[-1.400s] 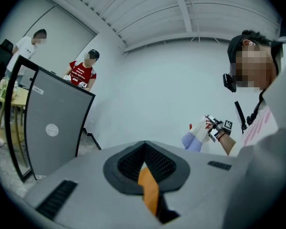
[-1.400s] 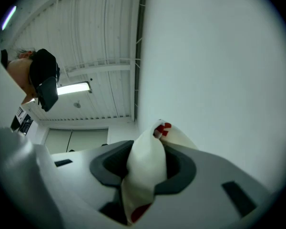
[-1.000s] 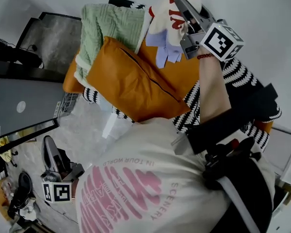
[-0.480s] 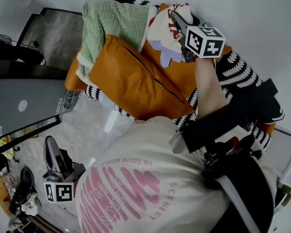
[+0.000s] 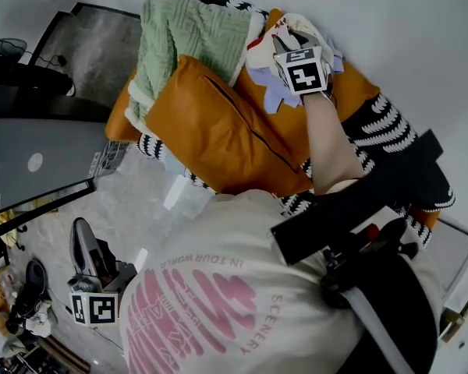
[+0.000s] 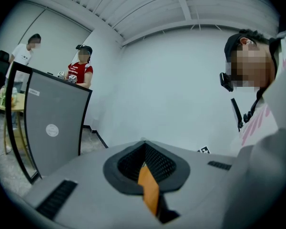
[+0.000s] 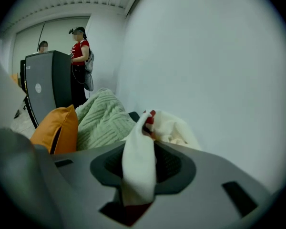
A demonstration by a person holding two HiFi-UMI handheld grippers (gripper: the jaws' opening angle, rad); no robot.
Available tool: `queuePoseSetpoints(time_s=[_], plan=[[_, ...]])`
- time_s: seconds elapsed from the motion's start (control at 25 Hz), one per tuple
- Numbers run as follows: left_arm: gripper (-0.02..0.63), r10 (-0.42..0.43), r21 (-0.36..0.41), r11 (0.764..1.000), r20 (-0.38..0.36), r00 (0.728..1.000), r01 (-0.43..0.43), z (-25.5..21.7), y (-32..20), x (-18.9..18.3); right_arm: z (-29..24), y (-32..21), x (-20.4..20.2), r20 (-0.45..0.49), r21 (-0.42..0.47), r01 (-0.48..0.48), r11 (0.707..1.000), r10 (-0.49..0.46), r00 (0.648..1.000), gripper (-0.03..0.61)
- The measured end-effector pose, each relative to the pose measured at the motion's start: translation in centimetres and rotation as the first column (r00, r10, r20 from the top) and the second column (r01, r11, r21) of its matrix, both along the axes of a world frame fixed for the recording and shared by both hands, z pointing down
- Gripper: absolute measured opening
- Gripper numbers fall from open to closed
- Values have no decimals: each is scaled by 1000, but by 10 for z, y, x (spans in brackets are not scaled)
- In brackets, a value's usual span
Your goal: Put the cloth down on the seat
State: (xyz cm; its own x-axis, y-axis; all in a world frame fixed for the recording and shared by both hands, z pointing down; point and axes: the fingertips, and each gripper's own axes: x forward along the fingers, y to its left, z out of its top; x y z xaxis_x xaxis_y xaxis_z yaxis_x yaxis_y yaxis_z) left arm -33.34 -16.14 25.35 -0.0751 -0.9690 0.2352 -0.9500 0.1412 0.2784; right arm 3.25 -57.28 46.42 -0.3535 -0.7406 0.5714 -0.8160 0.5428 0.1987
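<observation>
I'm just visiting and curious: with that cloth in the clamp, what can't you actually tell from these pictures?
- Whether the cloth touches the seat: in the head view the right gripper covers that spot, and in the right gripper view the jaws block it.
- The cloth's red print: crumpled and too small in both views.
- The seat's near part: in the head view it lies behind the person's arm and the orange cushion.

So here's how we've got it laid out from the head view. The cushion (image 5: 218, 131) lies on the seat (image 5: 357, 90), up against the blanket (image 5: 187, 37) draped over the far end behind it. The cloth (image 5: 259, 53) sits just right of the blanket, beyond the cushion, pinched in our right gripper (image 5: 287, 44). Our left gripper (image 5: 79, 244) hangs low over the floor (image 5: 140, 201), well apart from the seat. A panel (image 5: 39, 162) stands left of the seat.
</observation>
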Motion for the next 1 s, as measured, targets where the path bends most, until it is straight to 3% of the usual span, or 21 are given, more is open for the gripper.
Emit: queuePoseSetpoints(time_s=[0.16, 0.4, 0.6, 0.84, 1.0], plan=[[9, -6, -1, 1000, 1, 1000, 6, 0, -1, 0, 27, -2, 3, 53, -112, -20, 994, 26, 998, 138], [9, -4, -11, 1000, 1, 1000, 4, 2, -5, 2, 46, -3, 4, 147, -172, -32, 985, 58, 987, 140], [9, 1, -18, 1000, 6, 1000, -1, 1, -7, 3, 45, -10, 3, 119, -213, -55, 976, 82, 990, 140], [9, -20, -11, 1000, 43, 999, 21, -1, -5, 2, 47, -18, -8, -9, -145, 8, 989, -9, 1000, 140], [9, -55, 3, 998, 48, 997, 55, -7, 1, -7, 53, -17, -11, -1, -146, 29, 989, -29, 1000, 140]])
